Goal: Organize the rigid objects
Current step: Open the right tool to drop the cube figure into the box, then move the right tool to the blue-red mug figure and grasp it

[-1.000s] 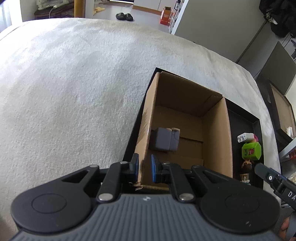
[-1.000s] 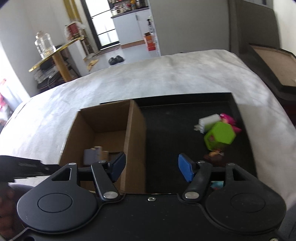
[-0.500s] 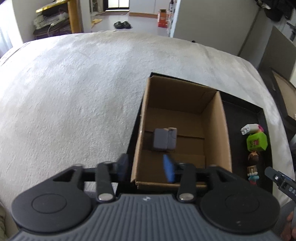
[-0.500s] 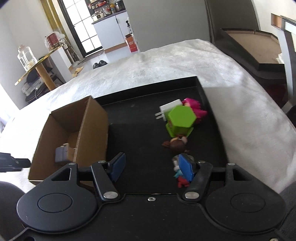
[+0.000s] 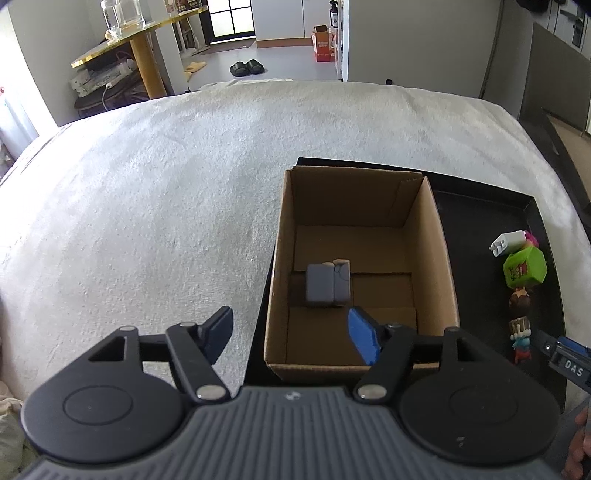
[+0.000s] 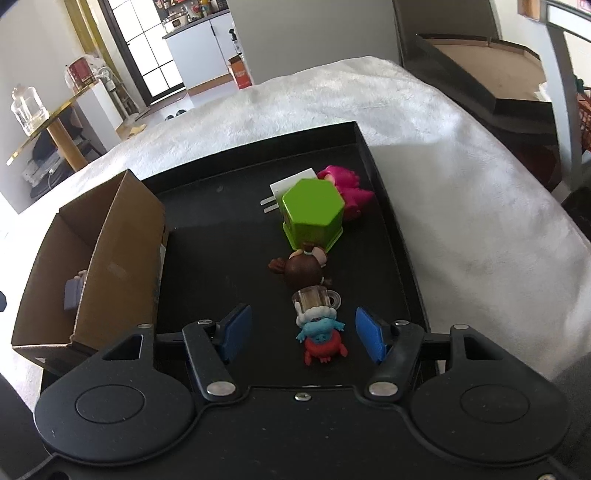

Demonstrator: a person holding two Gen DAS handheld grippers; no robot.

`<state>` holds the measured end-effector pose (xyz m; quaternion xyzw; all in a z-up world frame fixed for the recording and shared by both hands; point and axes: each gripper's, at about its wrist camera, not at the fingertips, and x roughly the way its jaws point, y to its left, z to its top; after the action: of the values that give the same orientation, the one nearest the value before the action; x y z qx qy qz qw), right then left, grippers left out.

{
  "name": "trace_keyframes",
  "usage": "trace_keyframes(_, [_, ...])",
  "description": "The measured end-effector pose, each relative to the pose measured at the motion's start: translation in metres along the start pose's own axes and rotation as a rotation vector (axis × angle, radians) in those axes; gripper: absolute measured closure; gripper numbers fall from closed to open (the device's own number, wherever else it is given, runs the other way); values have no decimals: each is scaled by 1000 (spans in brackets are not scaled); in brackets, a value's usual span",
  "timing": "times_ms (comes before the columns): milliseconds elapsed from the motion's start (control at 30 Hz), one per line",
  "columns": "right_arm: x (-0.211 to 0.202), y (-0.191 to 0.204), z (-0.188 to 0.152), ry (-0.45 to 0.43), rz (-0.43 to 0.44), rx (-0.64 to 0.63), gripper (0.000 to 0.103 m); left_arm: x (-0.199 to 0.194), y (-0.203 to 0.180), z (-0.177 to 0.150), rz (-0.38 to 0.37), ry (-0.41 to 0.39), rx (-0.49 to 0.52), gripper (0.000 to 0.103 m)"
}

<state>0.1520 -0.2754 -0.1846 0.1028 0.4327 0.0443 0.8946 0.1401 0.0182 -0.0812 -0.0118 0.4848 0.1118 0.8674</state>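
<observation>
An open cardboard box (image 5: 360,192) stands at the left end of a black tray (image 6: 207,243), with a grey block (image 5: 327,282) lying on its floor. My left gripper (image 5: 291,338) hovers over the box's near left corner; its jaws are opening and nothing is between them. On the tray's right side lie a white plug (image 6: 291,182), a pink toy (image 6: 345,181), a green hexagonal box (image 6: 314,210), a brown-haired doll (image 6: 303,269) and a small figure in blue and red with a clear mug (image 6: 319,325). My right gripper (image 6: 303,334) is open, its pads either side of that figure, not touching.
The tray rests on a white fluffy cover (image 5: 147,184). Beyond it are a gold-edged side table with a glass jar (image 5: 122,22), slippers on the floor (image 5: 245,67) and dark furniture (image 6: 498,92) at the right. A hand (image 5: 580,439) shows at the lower right of the left wrist view.
My left gripper's jaws went from shut to wide apart as it drew back and rose from the box. My right gripper swung right and down over the toys, now straddling the small figure.
</observation>
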Motion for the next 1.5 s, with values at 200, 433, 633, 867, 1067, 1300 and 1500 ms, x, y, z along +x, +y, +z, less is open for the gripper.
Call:
trace_keyframes(200, [14, -1, 1, 38, -15, -17, 41, -1, -10, 1, 33, 6, 30, 35])
trace_keyframes(433, [28, 2, 8, 42, -20, -51, 41, 3, -19, 3, 60, 19, 52, 34])
trace_keyframes(633, [40, 4, 9, 90, -13, -80, 40, -3, -26, 4, 91, -9, 65, 34])
trace_keyframes(867, [54, 8, 2, 179, -14, -131, 40, -11, -29, 2, 107, -26, 72, 34])
trace_keyframes(1067, [46, 8, -3, 168, -16, -151, 65, -17, -26, 0, 108, -35, 59, 34])
trace_keyframes(1300, [26, 14, -1, 117, -9, -173, 71, -26, -20, -4, 104, -47, 51, 34])
trace_keyframes(1500, [12, 19, 0, 70, -3, -197, 71, -35, -14, -9, 68, -89, 26, 34])
